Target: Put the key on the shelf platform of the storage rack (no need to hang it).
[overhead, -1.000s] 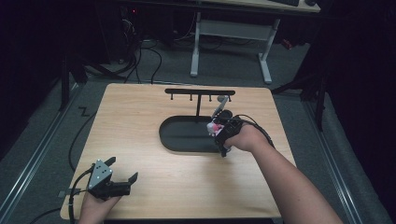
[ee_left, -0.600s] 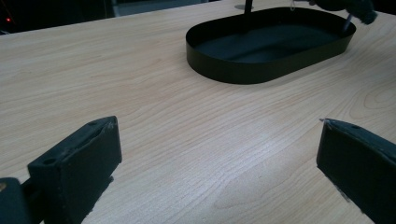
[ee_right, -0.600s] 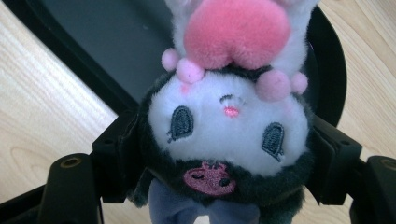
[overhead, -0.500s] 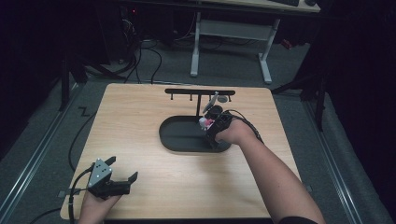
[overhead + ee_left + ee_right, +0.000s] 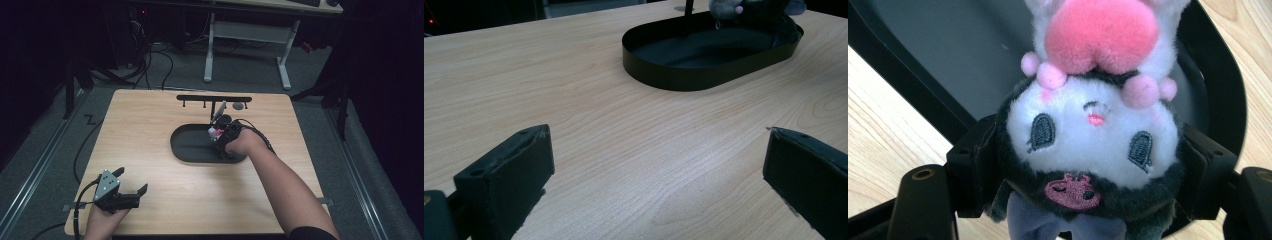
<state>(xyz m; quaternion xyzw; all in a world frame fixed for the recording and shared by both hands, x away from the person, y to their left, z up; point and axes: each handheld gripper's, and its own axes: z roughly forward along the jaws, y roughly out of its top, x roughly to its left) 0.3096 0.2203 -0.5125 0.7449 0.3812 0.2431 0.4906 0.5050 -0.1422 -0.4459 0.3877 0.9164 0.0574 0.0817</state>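
Grey floor (image 5: 380,165) (cables (image 5: 165,55)), white desk legs (image 5: 282,55) beyond table.

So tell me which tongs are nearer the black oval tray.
The right. The right tongs are over the black oval tray, shut on a plush toy. The left tongs sit open at the table's near left corner, well apart from it.

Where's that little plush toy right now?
The plush toy is clamped in the right gripper, over the right end of the black oval tray.
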